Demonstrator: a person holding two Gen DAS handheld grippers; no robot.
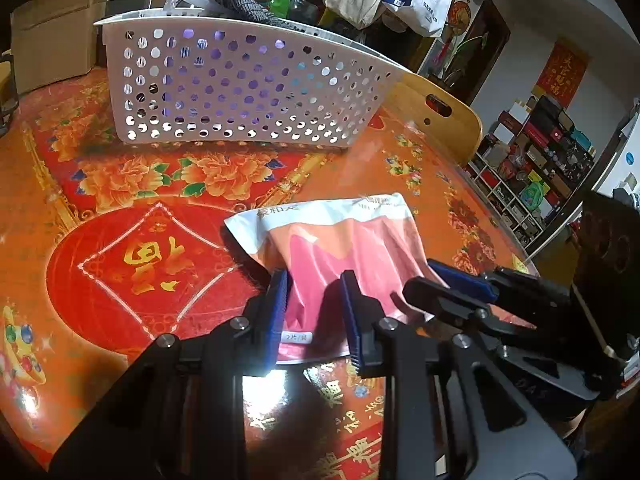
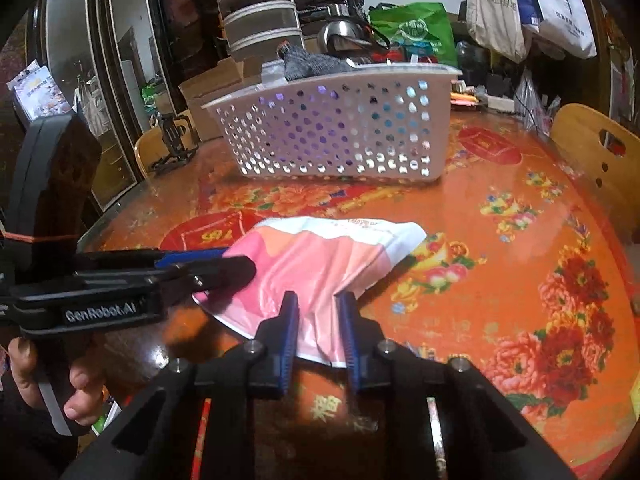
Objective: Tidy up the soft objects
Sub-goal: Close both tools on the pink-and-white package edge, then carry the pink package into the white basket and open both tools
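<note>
Through the left wrist camera, the soft pink-and-white plastic pouch [image 1: 336, 264] is lying on the red-and-orange flowered tabletop [image 1: 132, 216], on the near side of the white perforated plastic basket [image 1: 240, 88] and well apart from it. The pouch's long axis is running from the tongs up toward the basket, white end farthest from them. The left gripper [image 1: 316, 312] is pinching the pouch's near edge, its blue pads narrowed onto the film so that the plastic is puckering between them. The right gripper [image 1: 440, 280] is coming in from the right side of the pouch, its tips pressing together on the same near edge.

Through the right wrist camera, the pouch [image 2: 328, 252] is again sitting short of the basket [image 2: 340, 128], which is already holding a grey knitted item [image 2: 308, 62]. The right gripper [image 2: 318, 320] is clamping the bunched near corner between its ribbed pads. The left gripper [image 2: 236, 262], with a person's hand [image 2: 48, 380] on its handle, is gripping the pouch's left end (both tongs seem equally near, so a shared lift toward the basket looks likely).
</note>
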